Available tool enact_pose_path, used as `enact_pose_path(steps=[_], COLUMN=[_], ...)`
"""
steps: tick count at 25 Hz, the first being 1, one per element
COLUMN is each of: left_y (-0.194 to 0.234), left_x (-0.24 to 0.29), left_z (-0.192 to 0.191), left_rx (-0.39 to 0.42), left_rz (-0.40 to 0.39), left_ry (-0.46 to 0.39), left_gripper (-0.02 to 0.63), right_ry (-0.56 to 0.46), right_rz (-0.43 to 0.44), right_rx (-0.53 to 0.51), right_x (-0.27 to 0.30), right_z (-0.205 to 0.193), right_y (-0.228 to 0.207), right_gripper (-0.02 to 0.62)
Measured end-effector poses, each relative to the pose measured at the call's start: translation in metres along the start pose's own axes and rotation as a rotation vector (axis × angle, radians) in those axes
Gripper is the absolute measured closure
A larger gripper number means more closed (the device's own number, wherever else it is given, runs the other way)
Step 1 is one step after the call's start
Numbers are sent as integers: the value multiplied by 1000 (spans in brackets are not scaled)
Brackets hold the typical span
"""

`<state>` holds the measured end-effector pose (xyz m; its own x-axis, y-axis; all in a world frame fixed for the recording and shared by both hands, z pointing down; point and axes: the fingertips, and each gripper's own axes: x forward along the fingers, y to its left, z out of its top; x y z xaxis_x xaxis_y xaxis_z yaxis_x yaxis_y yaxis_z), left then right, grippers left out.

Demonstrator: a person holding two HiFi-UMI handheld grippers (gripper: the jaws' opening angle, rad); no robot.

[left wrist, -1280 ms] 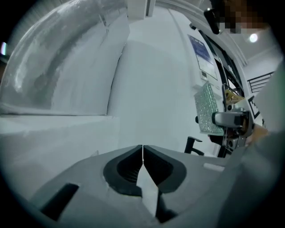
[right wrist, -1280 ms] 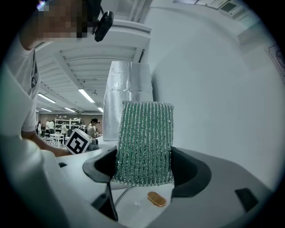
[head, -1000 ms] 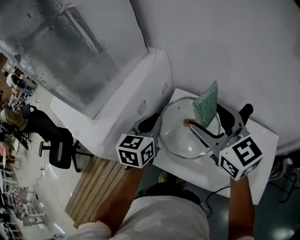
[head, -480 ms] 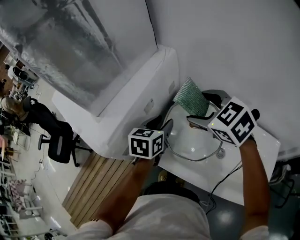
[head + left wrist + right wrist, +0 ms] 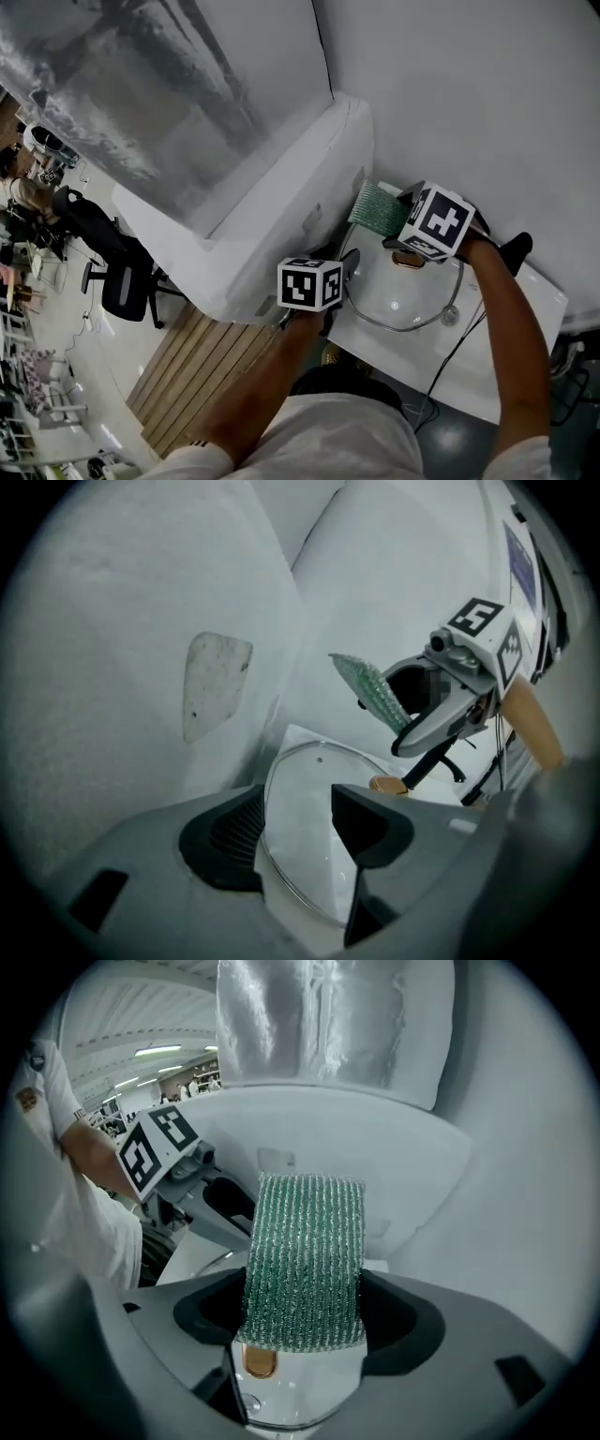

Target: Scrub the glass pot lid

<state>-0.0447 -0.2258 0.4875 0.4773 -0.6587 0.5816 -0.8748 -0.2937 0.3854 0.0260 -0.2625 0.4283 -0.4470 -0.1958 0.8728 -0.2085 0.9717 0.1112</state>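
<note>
At 11 o'clock off the glass lid, right gripper clamps the green scrubber; left gripper has its jaws opening, rim between them at 9 o'clock.

White wall at 1 o'clock, silvery foil sheet at 11, black office chair at 9, wooden slats at 7, white worktop at 5
</note>
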Motion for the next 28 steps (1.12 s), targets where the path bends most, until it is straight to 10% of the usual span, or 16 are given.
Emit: enact_pose_path(steps=[13, 28], left_y=[14, 16], left_x=[15, 26], left_z=[-19, -33], left_rx=[-43, -39], left_rz=[9, -19], left_ry=[99, 161], left_gripper=[388, 416], right_ry=[318, 431], right_rz=[154, 239], right_rx=[-169, -201], right_x=[62, 95], right_z=[-28, -40], right_y=[-18, -16], right_gripper=[247, 247])
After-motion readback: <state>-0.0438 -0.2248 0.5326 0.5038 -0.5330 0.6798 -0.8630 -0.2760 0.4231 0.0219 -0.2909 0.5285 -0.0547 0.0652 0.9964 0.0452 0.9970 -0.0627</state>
